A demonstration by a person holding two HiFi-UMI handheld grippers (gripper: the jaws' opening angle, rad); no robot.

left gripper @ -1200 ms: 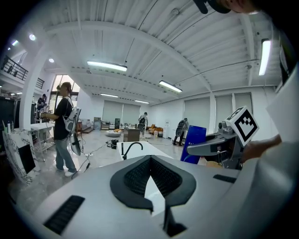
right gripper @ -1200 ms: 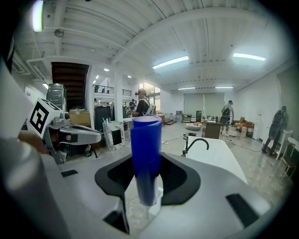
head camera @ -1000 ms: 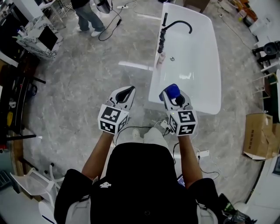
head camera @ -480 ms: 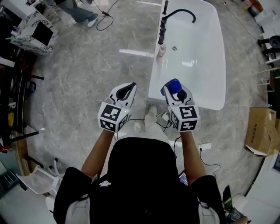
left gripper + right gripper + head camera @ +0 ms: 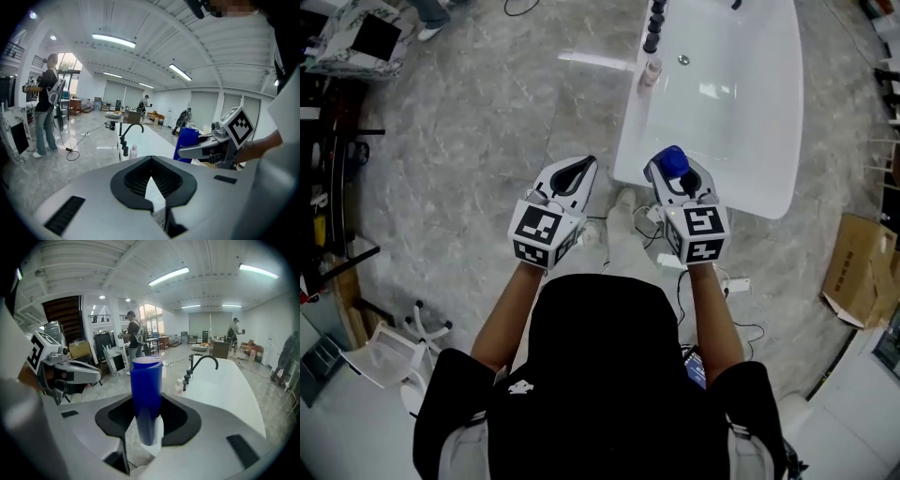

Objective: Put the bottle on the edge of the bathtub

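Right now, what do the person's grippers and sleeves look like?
Both the left gripper and the right gripper have light grey, tapered shells with black ribbed inner linings. Each carries a white cube with black square markers. The person wears a black short-sleeved top.

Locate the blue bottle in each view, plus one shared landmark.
Head view: blue bottle centre-right, held in the right gripper at the bathtub's near end.
Left gripper view: right of centre, held in the right gripper.
Right gripper view: dead centre, upright between the jaws.
Shared landmark: black faucet on the bathtub's edge.
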